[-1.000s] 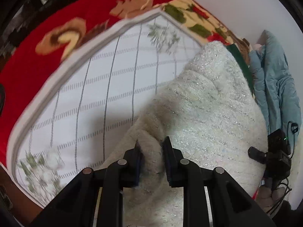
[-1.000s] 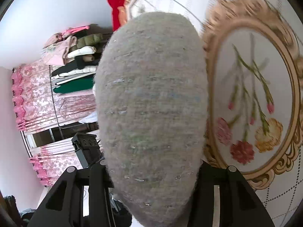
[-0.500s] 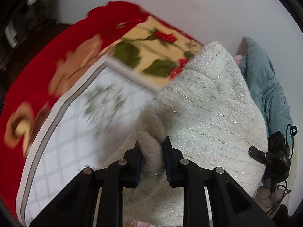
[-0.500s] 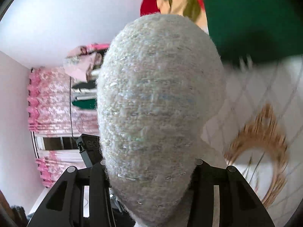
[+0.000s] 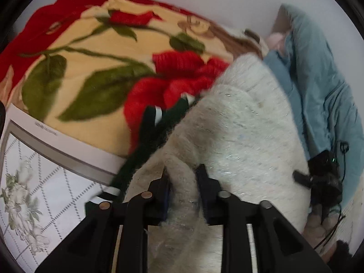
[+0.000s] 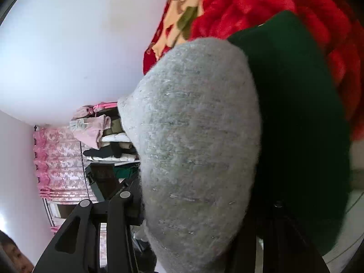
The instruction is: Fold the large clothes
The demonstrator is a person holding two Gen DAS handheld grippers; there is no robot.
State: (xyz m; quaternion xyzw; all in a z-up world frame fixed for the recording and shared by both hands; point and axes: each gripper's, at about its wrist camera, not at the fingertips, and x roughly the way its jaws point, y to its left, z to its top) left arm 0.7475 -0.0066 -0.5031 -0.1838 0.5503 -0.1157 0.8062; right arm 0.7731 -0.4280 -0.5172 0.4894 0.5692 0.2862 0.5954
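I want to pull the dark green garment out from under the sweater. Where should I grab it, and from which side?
Take the dark green garment by its white-striped end, coming from the rose blanket side. That end lies bare, clear of the fluffy white sweater, which covers the rest.

Soft, even indoor light; motion blur across both views; strong fisheye bending, dark vignette at edges.
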